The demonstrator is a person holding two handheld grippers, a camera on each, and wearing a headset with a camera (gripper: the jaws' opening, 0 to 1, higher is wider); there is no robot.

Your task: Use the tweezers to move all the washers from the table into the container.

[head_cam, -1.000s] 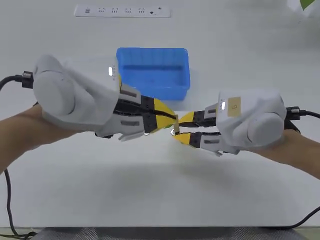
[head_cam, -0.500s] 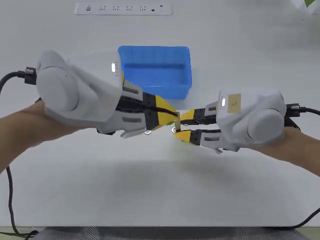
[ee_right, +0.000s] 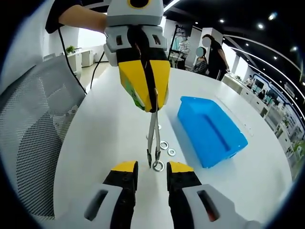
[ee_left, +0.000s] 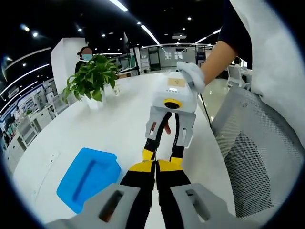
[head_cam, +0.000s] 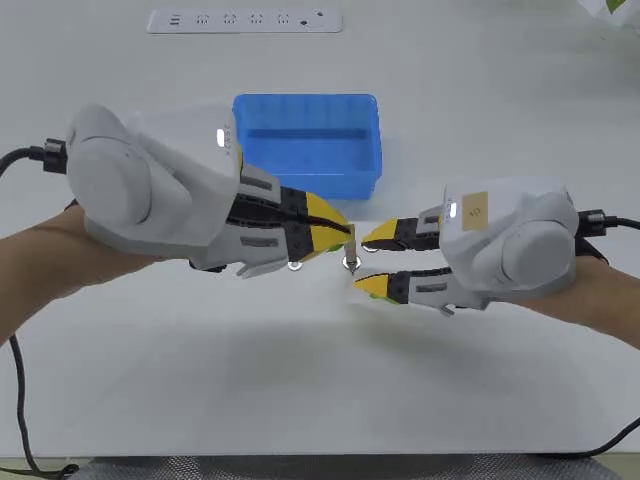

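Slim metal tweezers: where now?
Right gripper view, centre: tweezers clamped in left gripper, tips at a silver washer on the white table, left of the blue plastic container.

My right gripper (head_cam: 372, 262) now sits further right, drawn back from my left gripper (head_cam: 338, 238), whose yellow tips it nearly met a second ago. Its jaws stand wider apart than before. The gap between us now bares the thin metal tweezers (head_cam: 351, 247) hanging from my left jaws, with a small silver ring washer (head_cam: 351, 264) at their tips.
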